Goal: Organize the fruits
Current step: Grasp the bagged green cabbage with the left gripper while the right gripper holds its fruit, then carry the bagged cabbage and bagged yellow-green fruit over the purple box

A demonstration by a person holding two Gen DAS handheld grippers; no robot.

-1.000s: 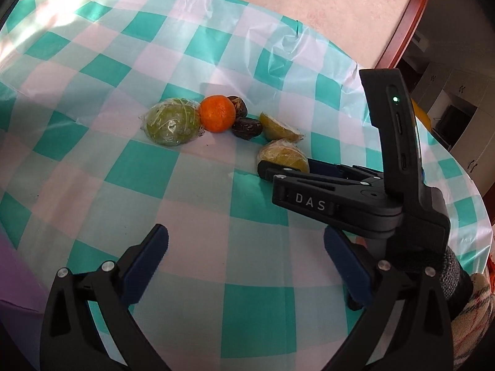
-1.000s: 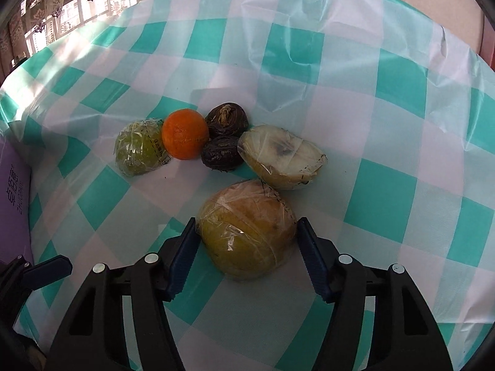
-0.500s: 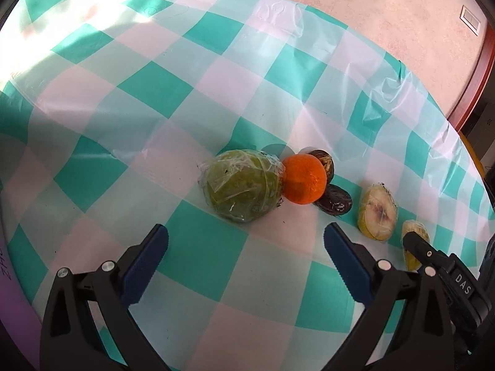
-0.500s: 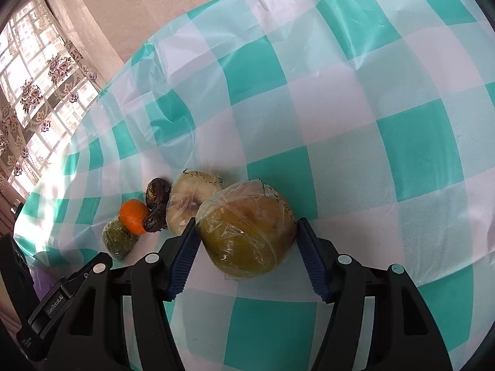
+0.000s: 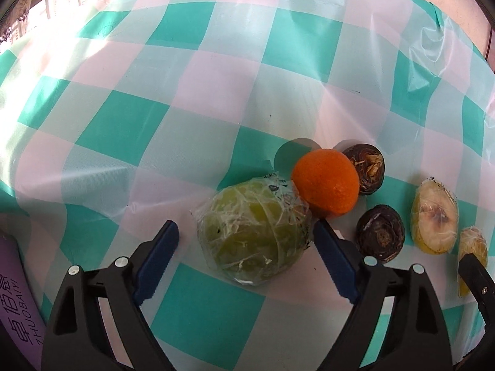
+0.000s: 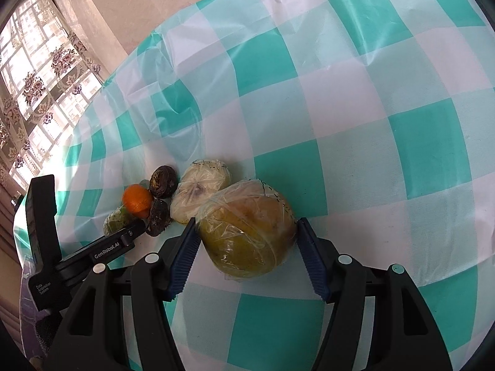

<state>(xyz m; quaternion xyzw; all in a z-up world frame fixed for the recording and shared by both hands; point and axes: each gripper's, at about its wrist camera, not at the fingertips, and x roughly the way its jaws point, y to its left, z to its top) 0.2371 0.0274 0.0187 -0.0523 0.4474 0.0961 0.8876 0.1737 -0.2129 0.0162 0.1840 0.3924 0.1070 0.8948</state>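
A green fruit wrapped in film (image 5: pixel 253 232) lies on the checked tablecloth between the fingers of my open left gripper (image 5: pixel 246 253); the right finger is close to it, the left finger stands apart. An orange (image 5: pixel 324 182) touches it behind. My right gripper (image 6: pixel 247 247) is shut on a yellow-brown wrapped fruit (image 6: pixel 247 232), which rests on or just above the cloth. A wrapped cut half fruit (image 6: pixel 201 188) lies behind it, next to two dark brown fruits (image 6: pixel 162 177). The left gripper's body shows in the right wrist view (image 6: pixel 92 250).
The round table is covered by a teal and white checked plastic cloth (image 5: pixel 216 92). A purple box (image 5: pixel 15 293) lies at the left edge. The table's far edge and a window (image 6: pixel 31 77) are at the upper left in the right wrist view.
My left gripper has swung left and closed in on the green wrapped fruit, which now lies between its fingers. My right gripper has kept its hold on the yellow-brown fruit and turned right.
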